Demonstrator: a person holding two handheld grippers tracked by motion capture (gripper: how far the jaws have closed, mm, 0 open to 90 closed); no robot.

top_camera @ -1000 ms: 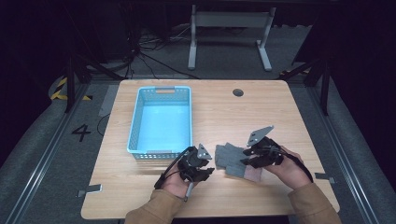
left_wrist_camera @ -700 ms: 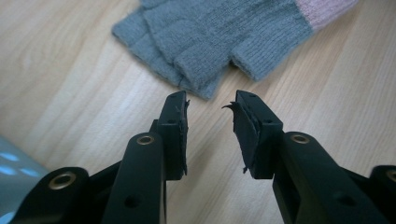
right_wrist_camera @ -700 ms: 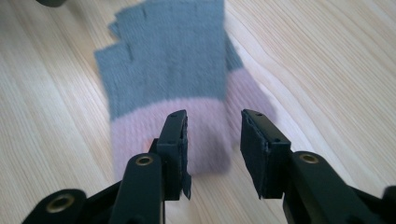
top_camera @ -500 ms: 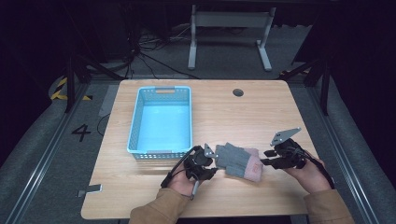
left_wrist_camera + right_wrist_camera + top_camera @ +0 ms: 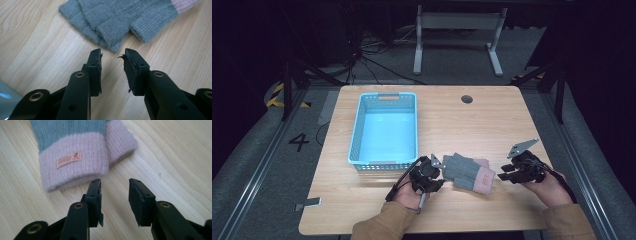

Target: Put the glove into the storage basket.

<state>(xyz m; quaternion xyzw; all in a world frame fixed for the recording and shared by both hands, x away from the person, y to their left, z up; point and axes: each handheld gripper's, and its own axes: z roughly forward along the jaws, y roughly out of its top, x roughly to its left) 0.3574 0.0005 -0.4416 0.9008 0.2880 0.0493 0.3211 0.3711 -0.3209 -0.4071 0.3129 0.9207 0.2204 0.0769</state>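
Note:
A pair of grey knitted gloves (image 5: 467, 171) with pink cuffs lies flat near the table's front edge. In the left gripper view their grey finger ends (image 5: 120, 17) lie just beyond my left gripper (image 5: 113, 53), which is open with bare wood between its jaws. From above, the left gripper (image 5: 439, 171) sits at the gloves' left end. My right gripper (image 5: 506, 172) rests a short way to the right of the cuffs. It is open and holds nothing, and in the right gripper view (image 5: 115, 183) the pink cuffs (image 5: 75, 162) with a small label lie just ahead.
A light blue plastic basket (image 5: 356, 131) stands on the wooden table (image 5: 472, 125) behind the left hand. A round cable hole (image 5: 467, 99) is at the back. A metal stand's legs (image 5: 457, 30) rise beyond the far edge.
My right gripper has drawn away to the right from the gloves' cuff end, leaving them flat on the table. The left gripper has stayed at their left end.

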